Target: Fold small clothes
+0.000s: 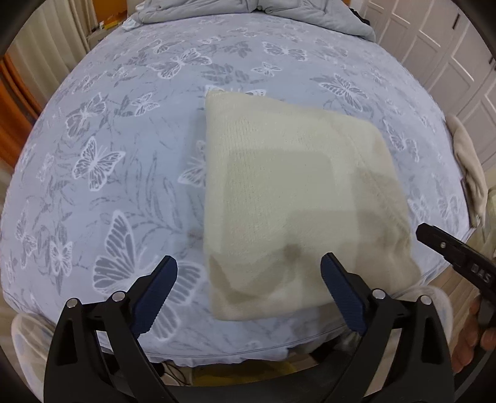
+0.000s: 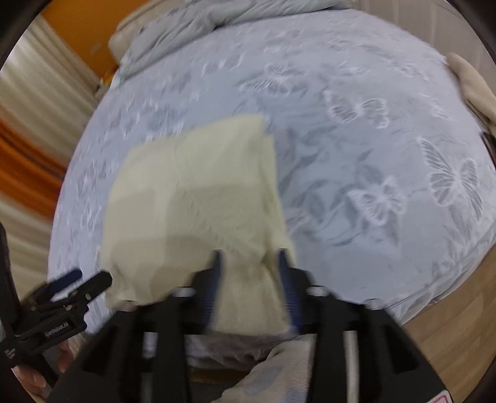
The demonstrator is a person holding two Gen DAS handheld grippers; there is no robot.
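A folded cream knit garment (image 1: 294,192) (image 2: 192,198) lies flat near the front edge of the bed. My left gripper (image 1: 249,269) hovers over its near left corner, jaws wide open, nothing pinched between the blue pads (image 1: 155,294). In the blurred right wrist view, my right gripper (image 2: 250,263) sits at the garment's near right corner. The cloth lies between its parted fingers (image 2: 217,269), and they do not seem to press it. Each gripper also shows in the other view: the right gripper's tip (image 1: 434,238) at right, the left gripper (image 2: 83,280) at lower left.
The bed wears a blue-grey butterfly sheet (image 1: 108,161) (image 2: 372,155). A second cream garment (image 1: 468,161) (image 2: 474,90) hangs over its right edge. A grey duvet (image 1: 257,12) (image 2: 186,28) is bunched at the far end. White cupboard doors (image 1: 434,46) stand at right, wooden floor (image 2: 449,310) below.
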